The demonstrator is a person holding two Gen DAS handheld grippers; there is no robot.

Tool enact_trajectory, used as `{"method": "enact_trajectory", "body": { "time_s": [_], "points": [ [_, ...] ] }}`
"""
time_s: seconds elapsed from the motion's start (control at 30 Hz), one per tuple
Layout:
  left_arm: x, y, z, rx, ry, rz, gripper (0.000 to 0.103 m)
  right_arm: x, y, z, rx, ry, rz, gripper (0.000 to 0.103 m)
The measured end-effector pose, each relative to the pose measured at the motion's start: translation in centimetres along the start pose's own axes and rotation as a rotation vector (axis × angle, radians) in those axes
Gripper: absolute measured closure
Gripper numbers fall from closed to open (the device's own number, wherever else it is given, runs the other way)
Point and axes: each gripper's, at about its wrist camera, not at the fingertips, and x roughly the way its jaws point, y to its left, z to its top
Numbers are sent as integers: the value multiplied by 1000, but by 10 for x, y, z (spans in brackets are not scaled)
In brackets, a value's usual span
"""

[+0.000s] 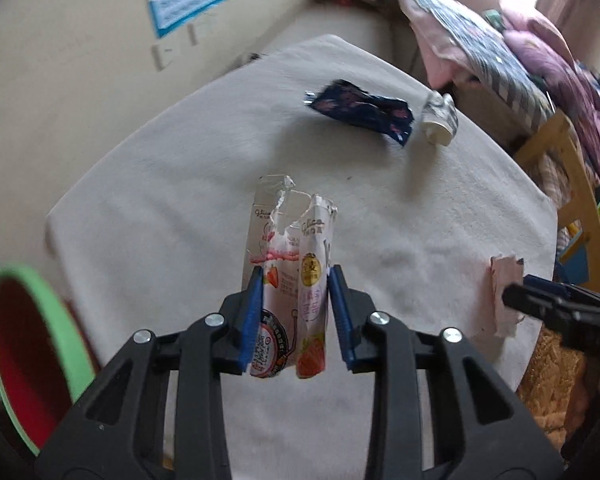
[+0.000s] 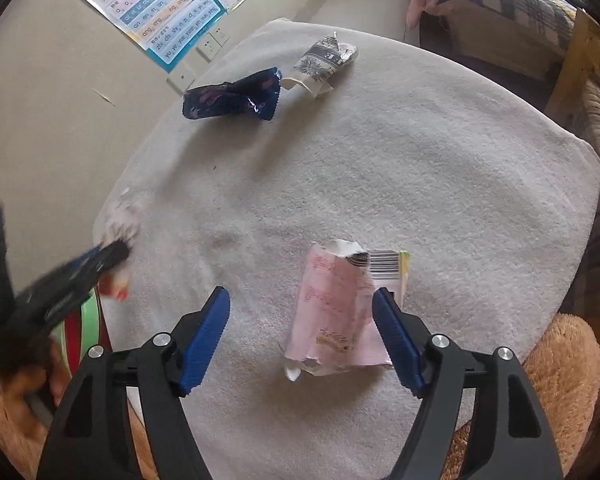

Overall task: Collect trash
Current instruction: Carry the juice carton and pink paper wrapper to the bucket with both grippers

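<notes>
A: Why is the left gripper (image 1: pixel 296 312) clamped on the strawberry wrapper (image 1: pixel 288 264)?
B: To carry it to the green bin (image 1: pixel 40 320). The right gripper (image 2: pixel 302 336) gapes around the pink wrapper (image 2: pixel 332 308) on the table (image 2: pixel 460 184).

Trash laid out around the towel-covered surface (image 2: pixel 440 168)

On the surface, the torn carton (image 2: pixel 336 312) lies at the near edge between the right gripper's (image 2: pixel 302 334) jaws. The foil wrapper (image 2: pixel 232 96) and crumpled packet (image 2: pixel 324 62) lie side by side at the far edge. The left gripper (image 1: pixel 296 316) holds the snack wrapper (image 1: pixel 288 264) above the near-left side; the bin (image 1: pixel 28 344) stands off that left edge.
</notes>
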Motion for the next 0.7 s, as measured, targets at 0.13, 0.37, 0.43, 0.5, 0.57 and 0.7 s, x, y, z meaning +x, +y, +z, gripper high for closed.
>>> {"method": "enact_trajectory", "body": {
  "time_s": [0.13,0.37,0.43,0.5,0.57,0.7],
  "points": [
    [-22,10,-22,-62,-43,23,71,0,4,-1,2,1,-11,32],
    [-37,19,-25,-81,-87,42,70,-14,-5,4,36,-66,-59,32],
    [-38,18,-24,-84,-93,39,70,-9,-12,2,60,-38,-69,32],
    [-39,17,-25,-82,-94,35,70,-1,-20,-1,94,-3,-66,32],
    [-39,15,-26,-76,-94,33,70,8,-27,-6,126,30,-68,32],
    [-42,14,-28,-72,-94,34,70,14,-32,-10,148,51,-21,39]
  ]
}}
